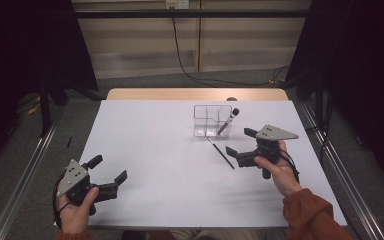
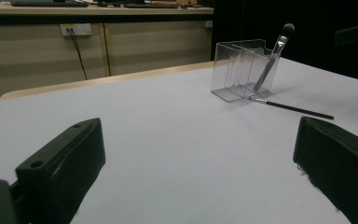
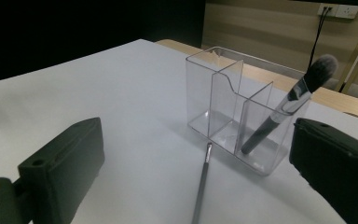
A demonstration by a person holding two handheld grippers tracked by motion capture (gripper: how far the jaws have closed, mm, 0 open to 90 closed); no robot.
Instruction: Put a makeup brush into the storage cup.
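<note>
A clear plastic organizer (image 1: pixel 211 120) (image 2: pixel 242 70) (image 3: pixel 235 109) with divided compartments stands at the middle rear of the white table. A fluffy makeup brush (image 1: pixel 228 121) (image 2: pixel 274 55) (image 3: pixel 284 105) leans in its right-hand compartment, bristles up. A thin black brush (image 1: pixel 221 152) (image 2: pixel 291 108) (image 3: pixel 201 183) lies flat on the table in front of the organizer. My right gripper (image 1: pixel 239 141) is open, held just right of the thin brush, with nothing between its jaws. My left gripper (image 1: pixel 108 169) is open too, near the front left of the table, far from both brushes.
The white table sheet (image 1: pixel 160 150) covers a wooden tabletop whose far edge (image 1: pixel 195 93) shows behind it. Metal rails (image 1: pixel 30 165) run along both sides. Black curtains hang left and right, and a cable (image 1: pixel 180 55) runs down the back wall.
</note>
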